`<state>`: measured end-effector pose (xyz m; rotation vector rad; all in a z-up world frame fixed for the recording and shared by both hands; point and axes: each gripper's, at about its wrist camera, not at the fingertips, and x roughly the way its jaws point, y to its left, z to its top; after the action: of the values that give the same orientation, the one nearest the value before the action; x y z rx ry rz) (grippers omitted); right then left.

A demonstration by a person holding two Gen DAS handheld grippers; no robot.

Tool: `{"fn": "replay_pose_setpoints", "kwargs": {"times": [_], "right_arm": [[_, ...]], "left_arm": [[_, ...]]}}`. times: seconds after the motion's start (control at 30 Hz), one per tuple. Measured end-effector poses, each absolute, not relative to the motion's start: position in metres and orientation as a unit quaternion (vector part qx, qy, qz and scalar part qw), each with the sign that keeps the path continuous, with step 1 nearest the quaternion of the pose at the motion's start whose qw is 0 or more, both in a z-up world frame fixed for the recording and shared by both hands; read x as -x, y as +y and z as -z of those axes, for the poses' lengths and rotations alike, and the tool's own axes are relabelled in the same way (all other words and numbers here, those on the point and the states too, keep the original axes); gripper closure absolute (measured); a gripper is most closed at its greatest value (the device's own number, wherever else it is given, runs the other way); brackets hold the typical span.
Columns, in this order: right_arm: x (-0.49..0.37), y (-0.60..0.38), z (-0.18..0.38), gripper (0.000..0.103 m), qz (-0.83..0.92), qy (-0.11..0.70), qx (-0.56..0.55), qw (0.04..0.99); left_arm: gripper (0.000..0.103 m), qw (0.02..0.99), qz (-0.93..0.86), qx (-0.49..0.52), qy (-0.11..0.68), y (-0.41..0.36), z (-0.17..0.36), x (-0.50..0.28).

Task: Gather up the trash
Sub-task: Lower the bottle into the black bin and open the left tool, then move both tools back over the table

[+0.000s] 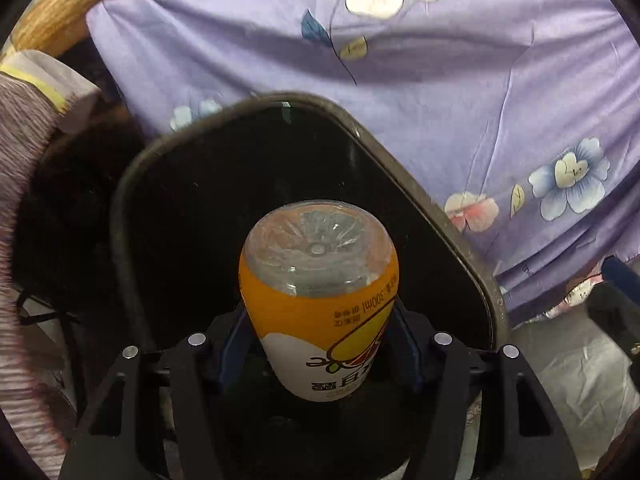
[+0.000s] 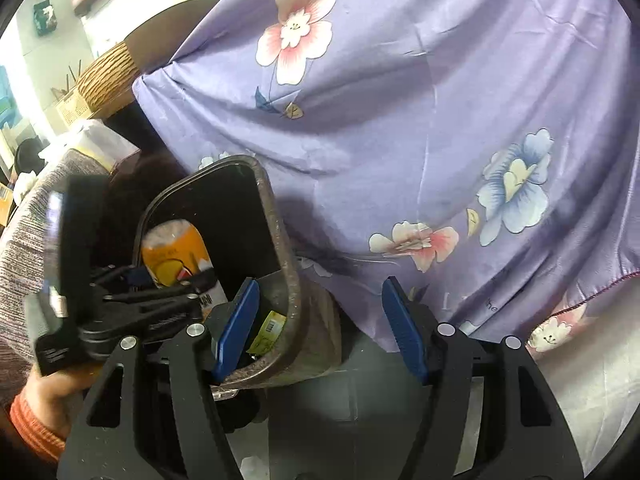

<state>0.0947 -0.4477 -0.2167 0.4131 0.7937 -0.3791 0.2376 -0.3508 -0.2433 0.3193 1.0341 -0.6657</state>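
Orange-labelled clear plastic bottle (image 1: pixel 318 280), base-first over the dark grey bin (image 1: pixel 440 208) mouth, clamped at mid-body by the left gripper (image 1: pixel 320 344). Looks empty: light, thin-walled, crushable, slick label; the waist grip suits it. Right gripper (image 2: pixel 320 328) gapes empty beside the bin rim.

Left gripper (image 2: pixel 176 280) holding bottle (image 2: pixel 176 256) over bin (image 2: pixel 280 240), floral cloth (image 2: pixel 400 120) behind

Purple cloth (image 1: pixel 460 92) printed with pink and blue flowers fills the upper frame; centre, an orange-and-white labelled bottle (image 1: pixel 320 304) over the dark grey bin (image 1: pixel 452 224)
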Motion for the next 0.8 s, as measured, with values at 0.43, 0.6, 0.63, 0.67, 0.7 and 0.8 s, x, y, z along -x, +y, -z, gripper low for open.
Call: {"fn": "replay_pose_setpoints", "kwargs": {"times": [0.43, 0.6, 0.63, 0.67, 0.7, 0.8], "right_arm": [[-0.081, -0.456, 0.191, 0.037, 0.208, 0.350, -0.200, 0.891], [-0.079, -0.462, 0.169, 0.036, 0.224, 0.328, -0.202, 0.895], [-0.079, -0.463, 0.165, 0.036, 0.227, 0.324, -0.204, 0.895], [-0.080, -0.464, 0.162, 0.036, 0.227, 0.322, -0.206, 0.896], [-0.081, -0.463, 0.159, 0.036, 0.226, 0.321, -0.207, 0.896], [-0.089, -0.456, 0.150, 0.032, 0.213, 0.316, -0.209, 0.901]], "left_arm": [[0.019, 0.830, 0.329, -0.144, 0.427, -0.347, 0.198, -0.218], [0.014, 0.846, 0.351, -0.125, 0.381, -0.332, 0.153, -0.196], [0.014, 0.849, 0.354, -0.125, 0.370, -0.329, 0.145, -0.190], [0.012, 0.853, 0.358, -0.126, 0.359, -0.326, 0.137, -0.185], [0.010, 0.857, 0.360, -0.129, 0.346, -0.321, 0.125, -0.177], [0.007, 0.865, 0.367, -0.121, 0.320, -0.304, 0.097, -0.161]]}}
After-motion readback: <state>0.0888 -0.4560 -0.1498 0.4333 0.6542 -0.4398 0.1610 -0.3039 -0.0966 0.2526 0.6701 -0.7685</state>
